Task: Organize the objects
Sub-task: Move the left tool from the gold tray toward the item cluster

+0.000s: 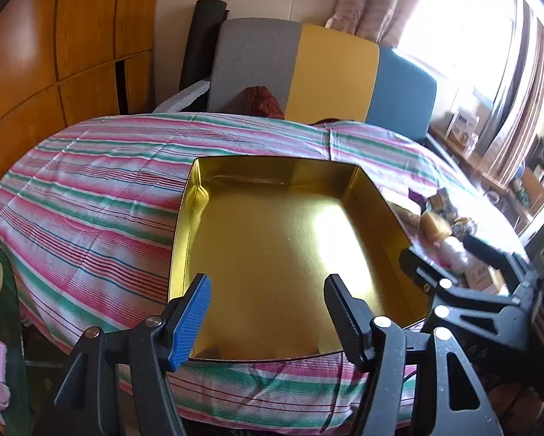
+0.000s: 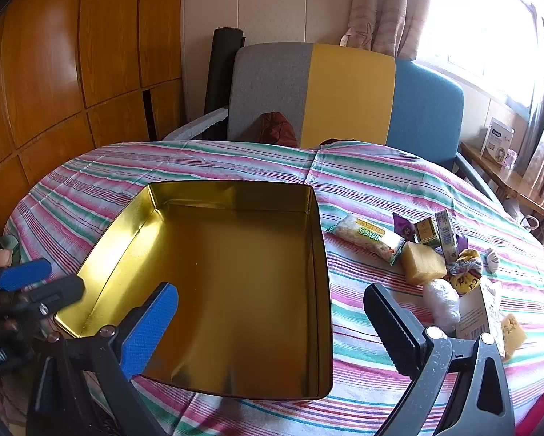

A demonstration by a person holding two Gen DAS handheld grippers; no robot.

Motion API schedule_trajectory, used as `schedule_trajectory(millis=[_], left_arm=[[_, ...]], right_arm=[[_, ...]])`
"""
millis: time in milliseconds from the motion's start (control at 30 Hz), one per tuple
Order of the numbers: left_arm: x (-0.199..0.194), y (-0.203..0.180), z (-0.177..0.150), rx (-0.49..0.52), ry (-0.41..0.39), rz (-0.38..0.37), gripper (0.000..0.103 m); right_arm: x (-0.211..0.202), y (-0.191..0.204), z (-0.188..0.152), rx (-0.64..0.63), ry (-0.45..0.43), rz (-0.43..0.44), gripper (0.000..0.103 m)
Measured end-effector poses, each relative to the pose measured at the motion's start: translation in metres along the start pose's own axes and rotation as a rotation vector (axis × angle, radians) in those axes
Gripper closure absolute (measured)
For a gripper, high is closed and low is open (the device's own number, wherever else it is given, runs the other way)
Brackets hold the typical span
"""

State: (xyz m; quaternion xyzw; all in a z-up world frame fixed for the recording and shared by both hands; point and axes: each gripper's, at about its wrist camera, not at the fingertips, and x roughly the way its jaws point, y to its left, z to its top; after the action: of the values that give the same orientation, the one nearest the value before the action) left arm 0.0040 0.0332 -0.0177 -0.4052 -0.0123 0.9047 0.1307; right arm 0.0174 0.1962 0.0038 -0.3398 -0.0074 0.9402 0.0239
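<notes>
An empty gold tin box (image 1: pixel 377 200) (image 2: pixel 317 254) sits open on a striped tablecloth. My left gripper (image 1: pixel 268 290) is open and empty above the box's near edge. My right gripper (image 2: pixel 272 309) is open and empty over the box's near right corner. To the right of the box lies a pile of small items: a long snack packet (image 2: pixel 366 238), a yellow sponge block (image 2: pixel 423 263), a white wrapped bundle (image 2: pixel 441 303), small cartons (image 2: pixel 426 230), a patterned cloth pouch (image 2: pixel 466 270) and a paper box (image 2: pixel 477 314). The pile also shows in the left wrist view (image 1: pixel 443 229).
The round table (image 2: pixel 381 178) carries a pink, green and white striped cloth. A grey, yellow and blue sofa (image 2: pixel 348 94) stands behind it. Wooden cabinets (image 2: pixel 72 72) fill the left wall. A shelf with a box (image 2: pixel 497 143) is by the window.
</notes>
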Motion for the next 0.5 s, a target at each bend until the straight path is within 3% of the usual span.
schedule_trajectory(millis=[267, 500], left_arm=[[0.008, -0.006, -0.002, 0.051, 0.018, 0.058, 0.038], [0.014, -0.012, -0.002, 0.094, 0.043, 0.058, 0.038]], right_arm=[[0.001, -0.02, -0.002, 0.036, 0.007, -0.021, 0.0], [0.001, -0.048, -0.002, 0.076, 0.01, -0.057, 0.0]])
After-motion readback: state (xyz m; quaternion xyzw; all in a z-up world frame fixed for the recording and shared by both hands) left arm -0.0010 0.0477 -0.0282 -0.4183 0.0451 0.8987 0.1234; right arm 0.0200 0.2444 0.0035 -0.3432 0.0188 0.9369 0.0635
